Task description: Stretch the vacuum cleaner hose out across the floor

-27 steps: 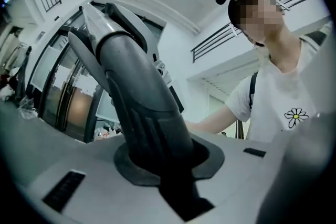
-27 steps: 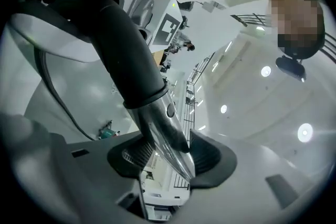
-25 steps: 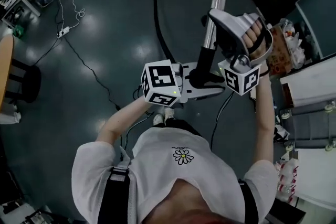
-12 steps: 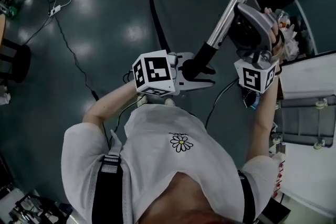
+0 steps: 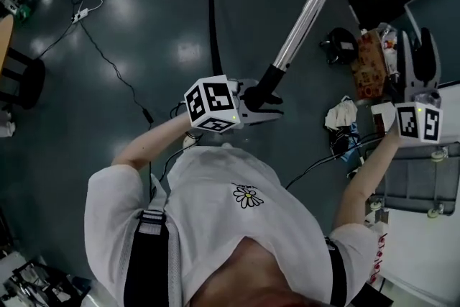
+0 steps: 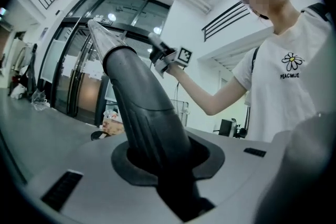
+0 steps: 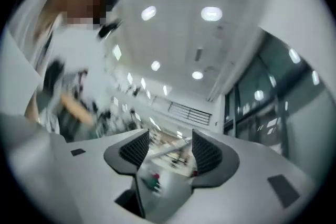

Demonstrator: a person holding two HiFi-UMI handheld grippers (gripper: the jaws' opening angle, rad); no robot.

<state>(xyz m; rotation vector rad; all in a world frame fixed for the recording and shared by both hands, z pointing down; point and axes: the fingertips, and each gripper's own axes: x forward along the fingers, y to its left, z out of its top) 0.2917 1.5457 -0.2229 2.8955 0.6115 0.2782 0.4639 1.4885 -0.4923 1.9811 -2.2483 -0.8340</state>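
Note:
My left gripper (image 5: 260, 98) is shut on the black handle end (image 6: 142, 113) of the vacuum wand. The wand's metal tube (image 5: 313, 7) slants up and to the right from it. The black hose (image 5: 210, 3) runs across the dark floor from the top of the head view towards my left gripper (image 6: 157, 165). Far to the right, my right gripper (image 5: 418, 57) is clear of the wand. Its jaws have just been opening, and nothing lies between the ribbed pads (image 7: 206, 153) of the right gripper (image 7: 169, 147).
A white power strip and its cables (image 5: 79, 11) trail over the floor at upper left. A dark stool (image 5: 21, 83) stands at the left edge. Bags and a crumpled cloth (image 5: 338, 115) lie on the right, beside white cabinets (image 5: 424, 226).
My right gripper left the wand and swung off to the right. The left gripper kept its hold on the handle, and the tube now leans further to the right.

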